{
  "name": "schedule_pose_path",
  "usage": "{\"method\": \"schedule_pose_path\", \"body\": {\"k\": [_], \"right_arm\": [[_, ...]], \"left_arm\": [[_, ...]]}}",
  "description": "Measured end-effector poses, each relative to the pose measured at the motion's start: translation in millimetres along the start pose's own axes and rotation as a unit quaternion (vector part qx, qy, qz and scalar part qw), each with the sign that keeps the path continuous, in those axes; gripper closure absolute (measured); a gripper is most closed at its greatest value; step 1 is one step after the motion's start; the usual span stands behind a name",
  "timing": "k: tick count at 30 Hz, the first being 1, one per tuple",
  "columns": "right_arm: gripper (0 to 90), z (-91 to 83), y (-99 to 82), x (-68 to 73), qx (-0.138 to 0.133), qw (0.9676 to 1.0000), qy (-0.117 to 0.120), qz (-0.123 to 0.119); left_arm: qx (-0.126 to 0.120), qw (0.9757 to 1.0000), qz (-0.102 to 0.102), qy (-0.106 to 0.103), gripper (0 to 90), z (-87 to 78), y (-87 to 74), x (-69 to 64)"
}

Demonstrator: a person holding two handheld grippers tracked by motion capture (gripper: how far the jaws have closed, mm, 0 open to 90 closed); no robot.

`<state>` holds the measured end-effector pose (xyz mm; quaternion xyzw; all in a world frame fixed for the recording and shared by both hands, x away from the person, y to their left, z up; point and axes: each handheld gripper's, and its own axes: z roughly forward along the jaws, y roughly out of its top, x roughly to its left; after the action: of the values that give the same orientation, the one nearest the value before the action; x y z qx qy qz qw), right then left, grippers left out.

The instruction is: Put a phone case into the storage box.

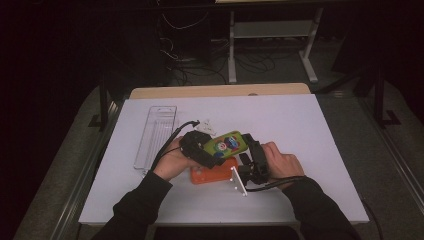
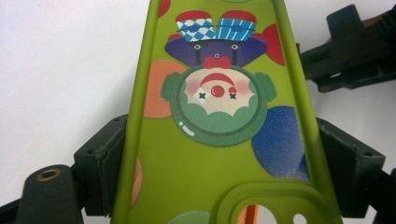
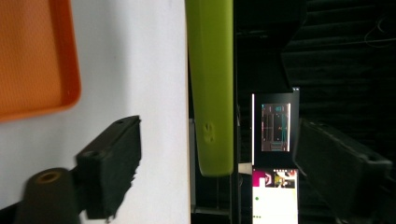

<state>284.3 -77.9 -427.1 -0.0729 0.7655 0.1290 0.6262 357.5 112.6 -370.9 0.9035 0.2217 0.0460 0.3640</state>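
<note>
My left gripper (image 2: 219, 154) has its jaws squeezed on both long edges of the green clown phone case (image 2: 219, 121), holding it just above the orange phone case (image 1: 214, 172) on the white table (image 1: 300, 125). My right gripper (image 3: 219, 154) is spread wide around the far end, seen edge-on, pads not touching it. In the high view the green case's long axis runs left to right, tilted up toward the right; the camera cutout sits at my left gripper's end. It's soft silicone, so if my right jaws clamp off-centre it could twist or pop out of the left grip and drop onto the orange one.
</note>
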Motion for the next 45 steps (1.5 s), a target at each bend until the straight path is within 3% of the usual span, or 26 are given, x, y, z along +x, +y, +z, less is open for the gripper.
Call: {"method": "schedule_pose_path", "body": {"k": [9, 15, 18, 20, 24, 32, 38, 43, 45], "right_arm": [[33.4, 2.7, 8.7, 9.6, -0.014, 0.9999, 0.003, -0.002], [48.2, -0.3, 9.5, 8.2, -0.022, 0.9997, -0.004, -0.012], [54.2, -1.0, 9.8, 8.0, -0.027, 0.9995, -0.008, -0.018], [57.8, -2.4, 10.6, 6.7, -0.025, 0.9996, 0.003, -0.015], [64.3, -4.2, 12.1, 6.7, -0.034, 0.9993, 0.004, -0.016], [73.3, -4.6, 12.5, 7.5, -0.035, 0.9992, 0.005, -0.02], [74.8, -4.6, 12.5, 9.4, -0.034, 0.9991, 0.004, -0.025], [75.4, -5.2, 11.7, 8.6, -0.036, 0.9991, -0.004, -0.024], [75.5, -5.0, 10.8, 8.1, -0.038, 0.9991, -0.01, -0.012]], "left_arm": [[0.009, 0.9999, 0.013, -0.001, 15.9, -0.5, 0.1, 0.4], [0.007, 0.9999, 0.011, -0.002, 15.9, 2.3, -0.5, -2.3], [0.013, 0.9997, 0.02, -0.003, 15.9, 2.2, 0.1, -2.3], [0.009, 0.9998, 0.015, -0.004, 15.9, 3.2, -0.2, -3.4], [0.016, 0.9996, 0.022, -0.002, 15.9, 1.8, 0.1, -1.9], [0.013, 0.9997, 0.021, -0.002, 15.9, 1.8, 0.0, -2.2], [0.017, 0.9997, 0.019, -0.005, 15.8, 2.7, 0.0, -2.4], [0.0, 0.9998, 0.019, -0.004, 14.9, 0.5, 0.0, -3.0], [-0.009, 0.9998, 0.02, -0.003, 11.7, -0.7, -0.4, -3.0]]}}
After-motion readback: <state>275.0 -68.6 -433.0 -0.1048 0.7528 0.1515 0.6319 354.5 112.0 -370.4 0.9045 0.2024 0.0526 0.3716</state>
